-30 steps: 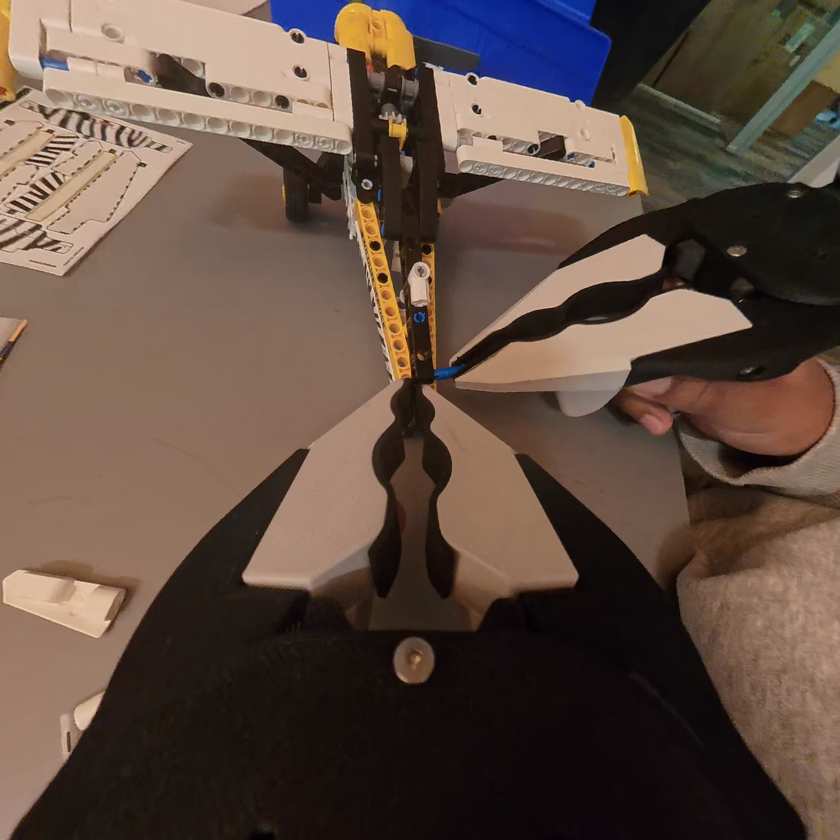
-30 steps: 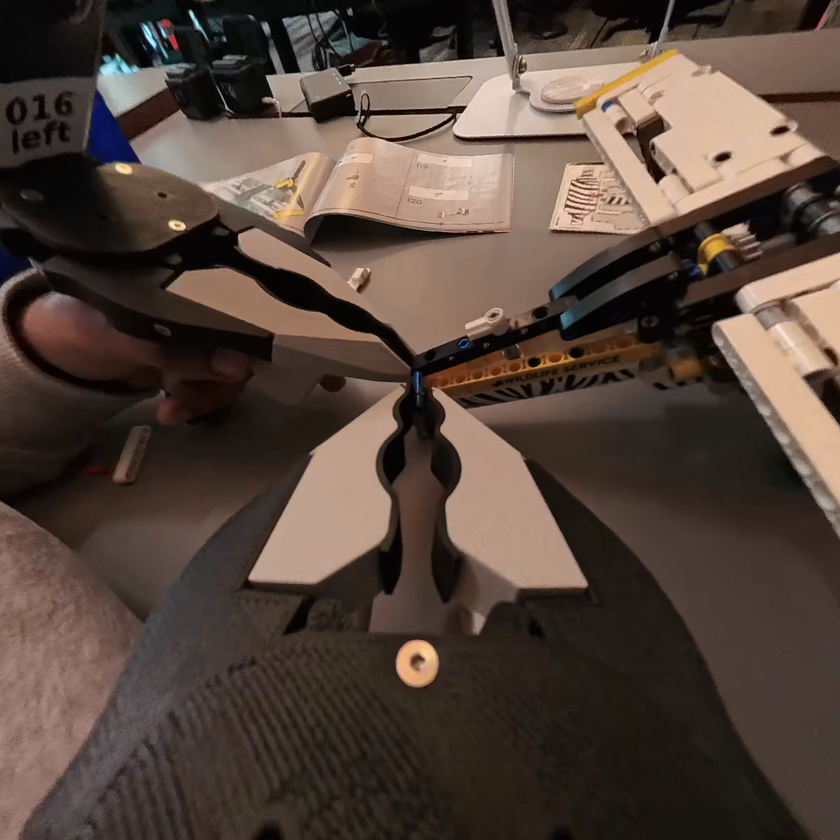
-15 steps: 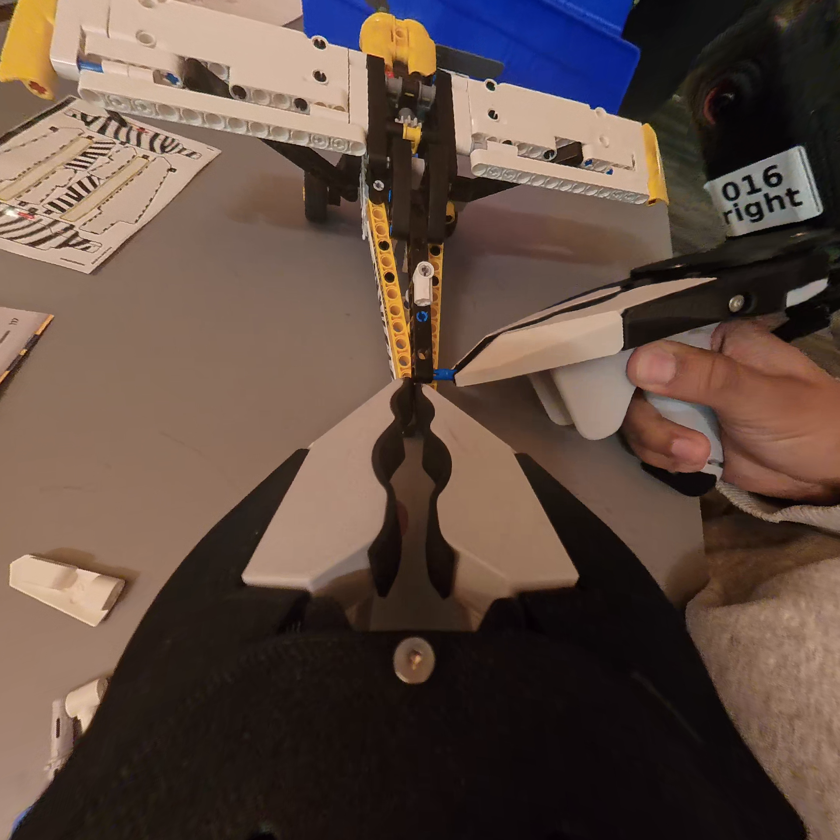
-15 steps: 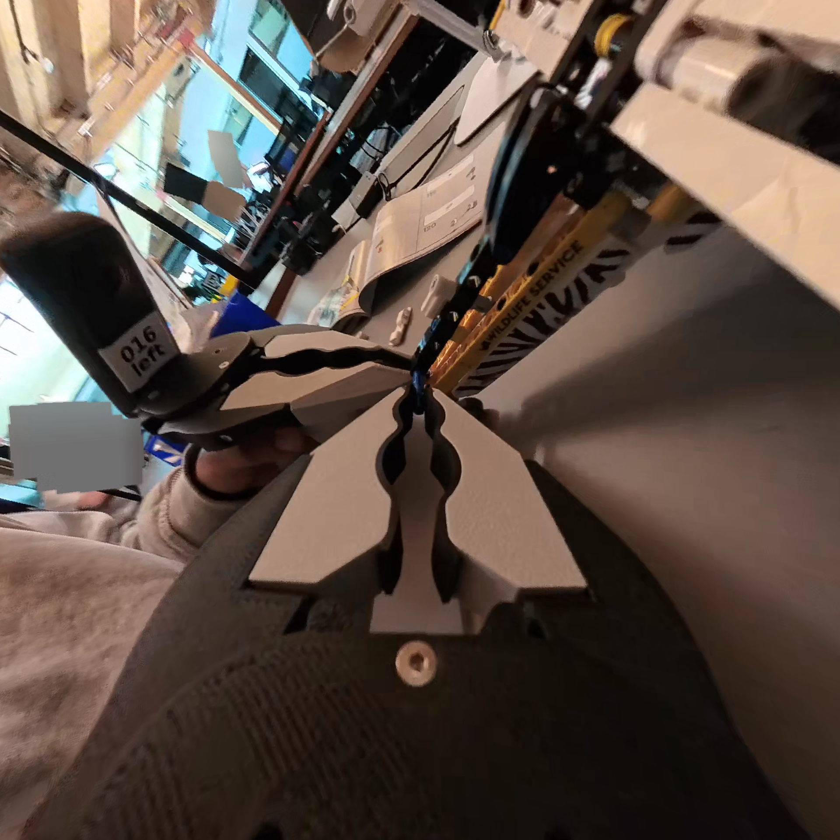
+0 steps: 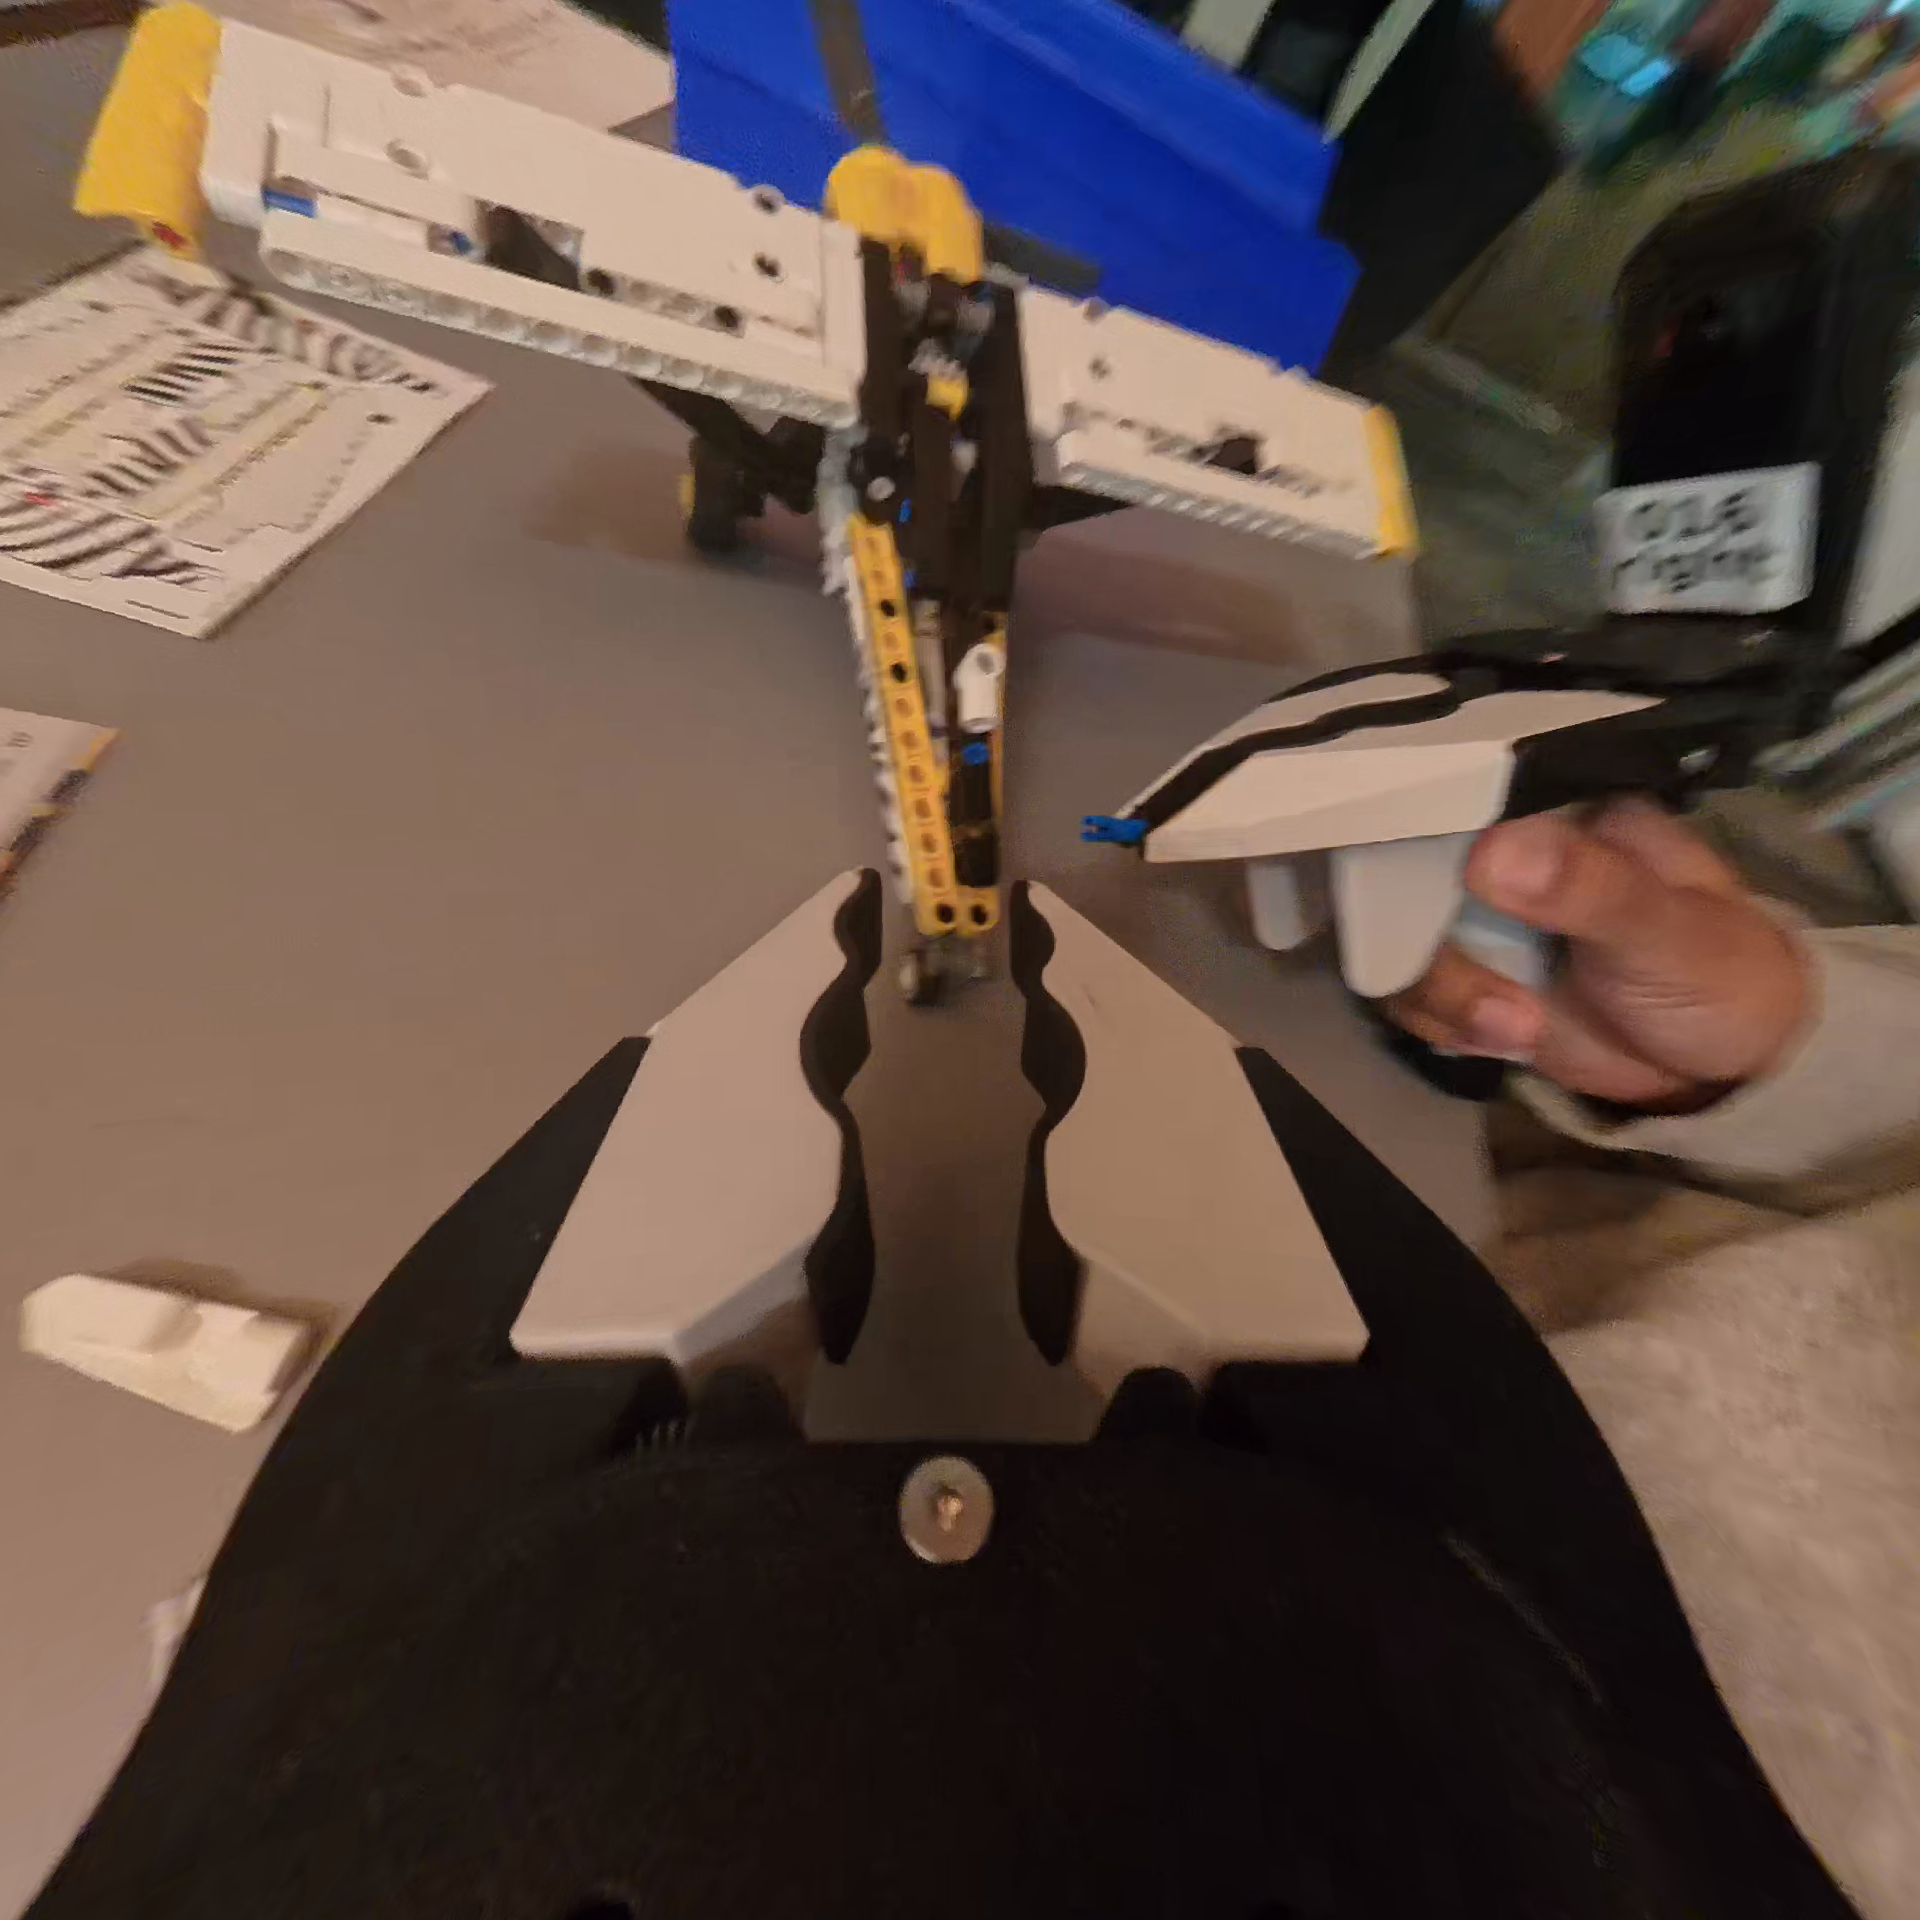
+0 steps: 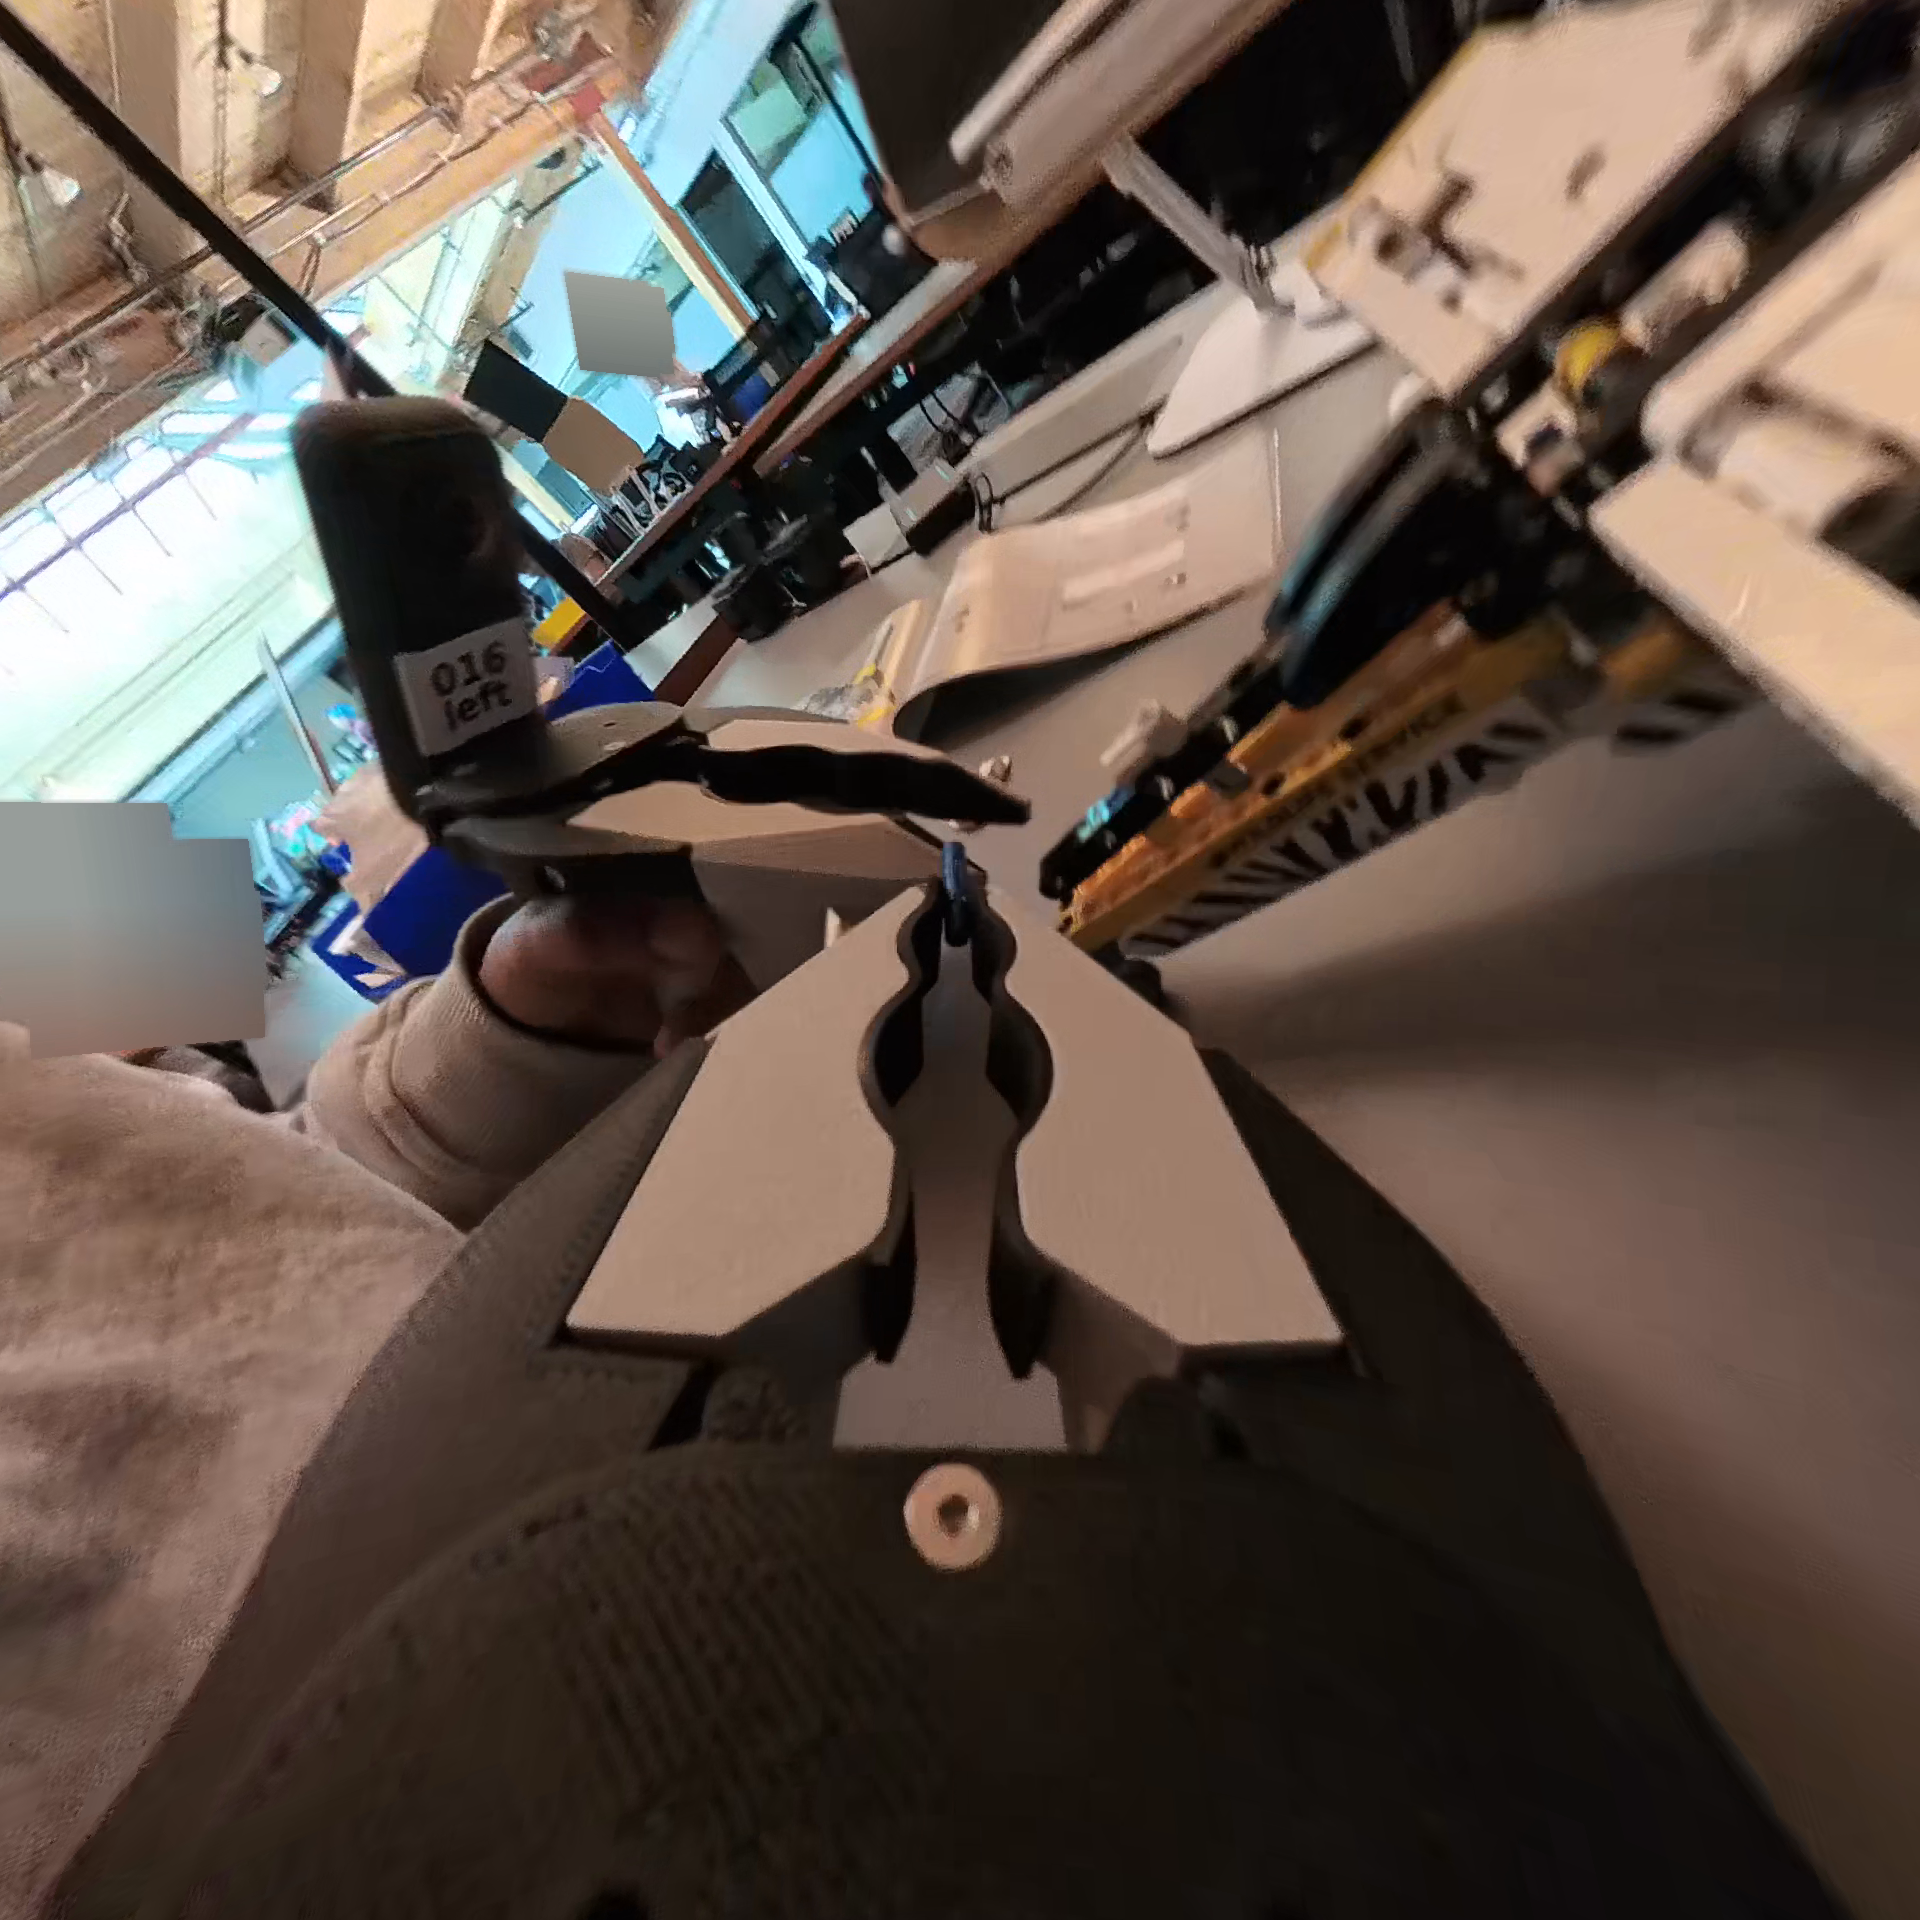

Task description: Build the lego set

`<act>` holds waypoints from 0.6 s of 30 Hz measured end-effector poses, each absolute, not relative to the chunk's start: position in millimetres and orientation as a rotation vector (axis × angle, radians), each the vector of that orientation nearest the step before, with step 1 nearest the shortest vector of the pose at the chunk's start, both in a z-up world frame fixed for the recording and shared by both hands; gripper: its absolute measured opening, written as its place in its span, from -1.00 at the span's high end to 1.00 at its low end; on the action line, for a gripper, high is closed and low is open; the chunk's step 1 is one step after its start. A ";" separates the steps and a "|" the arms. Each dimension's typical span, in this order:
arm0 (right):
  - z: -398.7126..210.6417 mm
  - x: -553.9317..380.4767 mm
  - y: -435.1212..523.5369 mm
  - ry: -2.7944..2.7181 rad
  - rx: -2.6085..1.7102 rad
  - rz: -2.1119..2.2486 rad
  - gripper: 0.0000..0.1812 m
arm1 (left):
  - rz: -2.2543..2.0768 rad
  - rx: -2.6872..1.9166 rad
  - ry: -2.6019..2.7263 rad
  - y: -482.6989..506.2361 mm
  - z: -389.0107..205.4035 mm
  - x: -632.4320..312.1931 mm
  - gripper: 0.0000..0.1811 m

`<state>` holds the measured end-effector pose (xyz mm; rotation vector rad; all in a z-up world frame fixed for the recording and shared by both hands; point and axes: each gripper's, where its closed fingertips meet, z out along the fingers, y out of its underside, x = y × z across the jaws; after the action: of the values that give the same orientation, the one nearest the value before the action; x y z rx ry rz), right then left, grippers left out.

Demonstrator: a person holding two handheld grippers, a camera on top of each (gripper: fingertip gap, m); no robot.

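Left tool (image 5: 943, 914) spread at plane model's (image 5: 940, 665) tail (seemingly not touching); right tool (image 6: 954, 906) pinching blue pin (image 6: 953, 891), apart.

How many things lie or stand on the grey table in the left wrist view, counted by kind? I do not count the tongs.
Plane model: 1
Loose white pieces: 1 whole; a second at the left edge is too blurred to tell
Sticker sheet: 1
Booklet: 1
Blue bin: 1
Total: 5 sure
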<state>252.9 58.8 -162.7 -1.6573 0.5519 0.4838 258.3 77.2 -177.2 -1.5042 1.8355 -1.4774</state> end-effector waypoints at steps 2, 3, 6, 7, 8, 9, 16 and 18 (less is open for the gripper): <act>-155.3 252.5 56.7 0.467 -1.663 0.394 0.96 | -1.733 -1.527 1.812 67.9 -161.1 250.6 0.79; -152.7 249.9 56.5 0.423 -1.673 0.366 0.96 | -1.872 -1.529 1.796 62.3 -152.0 246.4 0.78; -143.9 237.9 58.5 0.347 -1.662 0.391 0.96 | -2.114 -1.519 1.771 51.8 -137.1 236.9 0.75; -140.9 235.3 58.9 0.332 -1.651 0.393 0.96 | -2.158 -1.498 1.779 49.1 -134.4 233.7 0.73; -138.9 233.0 59.1 0.305 -1.651 0.368 0.96 | -2.189 -1.495 1.777 48.0 -132.6 232.1 0.78; -137.6 231.3 59.0 0.268 -1.663 0.316 0.96 | -2.207 -1.508 1.765 48.5 -131.8 232.0 0.91; -132.3 225.6 58.3 0.066 -1.748 0.034 0.95 | -2.416 -1.550 1.698 48.8 -124.3 227.5 0.98; -131.4 226.2 57.1 0.032 -1.752 -0.025 0.95 | -2.431 -1.581 1.698 48.7 -126.1 228.4 0.97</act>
<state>226.2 57.1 -131.4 -1.7525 0.0323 -0.0250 228.4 48.7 -126.1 -1.5811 1.6977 -2.4313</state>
